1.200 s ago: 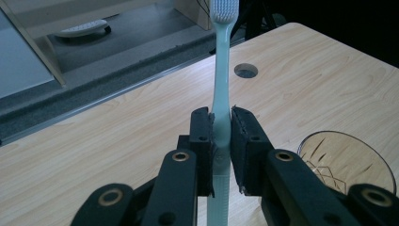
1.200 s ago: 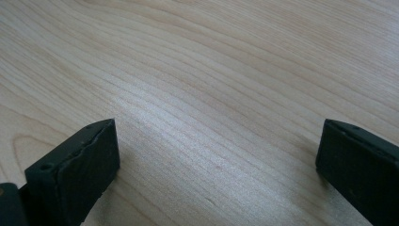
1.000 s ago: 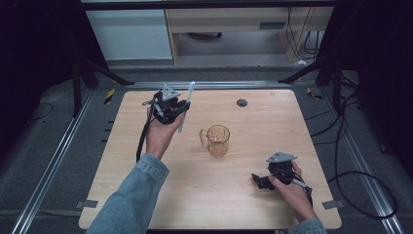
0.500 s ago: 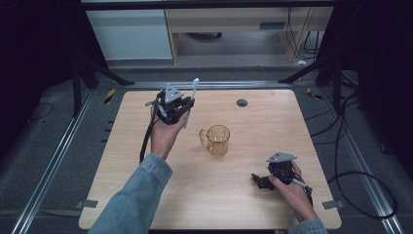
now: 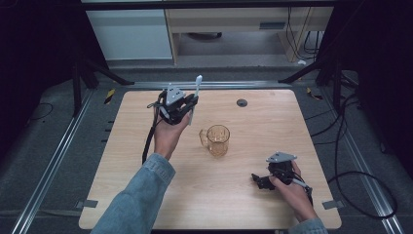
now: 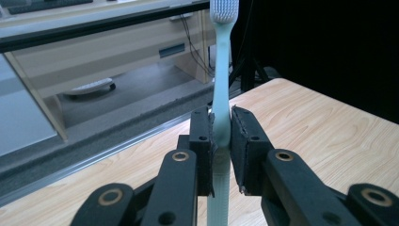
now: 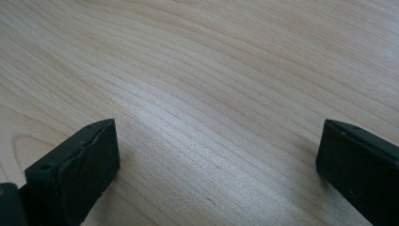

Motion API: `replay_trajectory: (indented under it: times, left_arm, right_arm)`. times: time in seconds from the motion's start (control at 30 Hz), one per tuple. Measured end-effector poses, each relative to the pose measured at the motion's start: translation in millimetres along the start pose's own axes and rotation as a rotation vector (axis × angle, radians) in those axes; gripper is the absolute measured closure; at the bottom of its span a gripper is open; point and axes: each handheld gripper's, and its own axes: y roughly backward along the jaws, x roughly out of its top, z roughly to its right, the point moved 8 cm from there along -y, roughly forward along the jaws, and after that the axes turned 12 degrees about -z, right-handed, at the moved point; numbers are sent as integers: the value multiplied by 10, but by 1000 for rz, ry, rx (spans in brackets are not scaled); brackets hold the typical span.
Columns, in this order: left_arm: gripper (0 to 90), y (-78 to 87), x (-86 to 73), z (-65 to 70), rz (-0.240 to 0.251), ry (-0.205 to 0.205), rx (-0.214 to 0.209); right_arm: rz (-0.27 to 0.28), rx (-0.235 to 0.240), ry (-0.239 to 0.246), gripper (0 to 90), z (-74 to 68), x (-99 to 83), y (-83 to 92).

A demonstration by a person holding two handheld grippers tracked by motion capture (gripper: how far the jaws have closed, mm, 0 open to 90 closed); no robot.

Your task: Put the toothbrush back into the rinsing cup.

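Left of centre in the high view, the left gripper (image 5: 187, 105) is raised above the table (image 5: 122, 161) on a forearm in a denim sleeve (image 5: 139, 195) that runs up from the bottom edge, slanting toward the upper right. The hand (image 5: 168, 136) wraps the gripper's body from below, palm facing the camera, with the grey plate on top. Its jaws are pinched on a pale toothbrush (image 5: 196, 92), which stands nearly upright, bristle head uppermost and leaning slightly to the right. In the left gripper view the two black jaws press the toothbrush (image 6: 221, 103) from both sides at mid-handle; the head reaches the top edge of the frame and the lower handle drops out of sight between the jaw arms.

At the lower right of the high view, the right gripper (image 5: 260, 181) lies low on the wood, held by the right hand (image 5: 292, 187) coming in from the bottom right corner, jaws pointing toward the left of the frame. In the right gripper view its jaws stand spread wide, one in each lower corner, with bare wood grain between them.

An amber glass mug (image 5: 216, 140) stands upright near the middle of the table, handle toward the left, just right of the left wrist and well apart from the right gripper. A small dark round disc (image 5: 241, 103) sits toward the upper edge of the table, right of the toothbrush. Nothing lies between the toothbrush and the mug.
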Motion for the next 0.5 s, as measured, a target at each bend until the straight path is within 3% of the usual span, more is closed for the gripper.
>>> replay_trajectory:
  times: [0.2,0.5]
  left_arm:
    - [789,4,11,53,53,10,-24]
    - [789,3,2,106,94,20,-47]
  right_arm:
    - [0,0,0,4,0,0,0]
    - [-1,1,2,4,-1,-1,0]
